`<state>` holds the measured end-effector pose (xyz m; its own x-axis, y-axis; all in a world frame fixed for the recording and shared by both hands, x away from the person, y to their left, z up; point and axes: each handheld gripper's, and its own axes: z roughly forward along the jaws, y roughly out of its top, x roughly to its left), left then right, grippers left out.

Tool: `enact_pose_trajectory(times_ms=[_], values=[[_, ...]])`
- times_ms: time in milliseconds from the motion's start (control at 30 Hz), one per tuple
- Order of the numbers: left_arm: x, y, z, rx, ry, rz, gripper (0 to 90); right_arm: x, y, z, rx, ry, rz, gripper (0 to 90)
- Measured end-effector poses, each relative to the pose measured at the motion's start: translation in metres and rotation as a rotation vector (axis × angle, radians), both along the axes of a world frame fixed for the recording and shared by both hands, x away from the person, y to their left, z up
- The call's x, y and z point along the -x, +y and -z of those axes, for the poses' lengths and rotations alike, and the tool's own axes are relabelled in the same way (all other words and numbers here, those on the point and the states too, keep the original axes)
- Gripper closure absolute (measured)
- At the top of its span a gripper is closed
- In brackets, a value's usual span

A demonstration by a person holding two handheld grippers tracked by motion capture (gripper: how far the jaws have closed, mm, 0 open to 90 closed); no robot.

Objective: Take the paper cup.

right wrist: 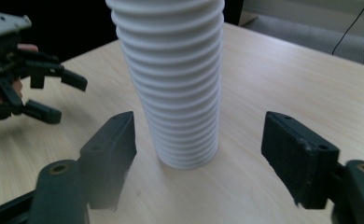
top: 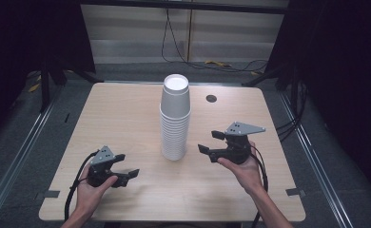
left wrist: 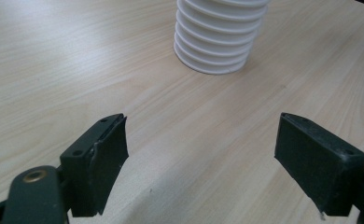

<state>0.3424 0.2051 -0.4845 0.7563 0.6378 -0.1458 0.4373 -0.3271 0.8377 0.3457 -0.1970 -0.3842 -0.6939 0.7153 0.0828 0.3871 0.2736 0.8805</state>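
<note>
A tall stack of white paper cups [top: 175,118] stands upside down near the middle of the wooden table [top: 126,109]. My left gripper [top: 126,165] rests low at the front left, open and empty, pointing toward the stack's base [left wrist: 217,44]. My right gripper [top: 211,141] is held to the right of the stack, jaws wide apart, empty and apart from the cups [right wrist: 175,79]. In the right gripper view the left gripper [right wrist: 54,95] shows beyond the stack, open.
A round cable hole [top: 211,99] sits in the table at the back right. Cables [top: 183,52] trail over the floor behind the table. Dark curtains flank both sides. Bare wood lies around the stack.
</note>
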Motion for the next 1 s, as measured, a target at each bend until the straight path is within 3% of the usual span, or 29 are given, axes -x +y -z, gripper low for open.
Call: enact_pose_trajectory(times_ms=[400, 633, 1000], values=[[0.001, 0.0, 0.0, 0.002, 0.003, -0.002, 16.9, -0.015, 0.014, -0.025, -0.041, -0.006, -0.055, 15.8], [0.001, -0.001, 0.001, -0.002, 0.008, 0.004, 16.9, -0.022, 0.021, -0.035, -0.056, -0.022, -0.068, 14.5], [0.002, 0.004, 0.0, 0.002, 0.0, -0.027, 16.9, -0.026, 0.028, -0.045, -0.074, -0.053, -0.087, 14.4]])
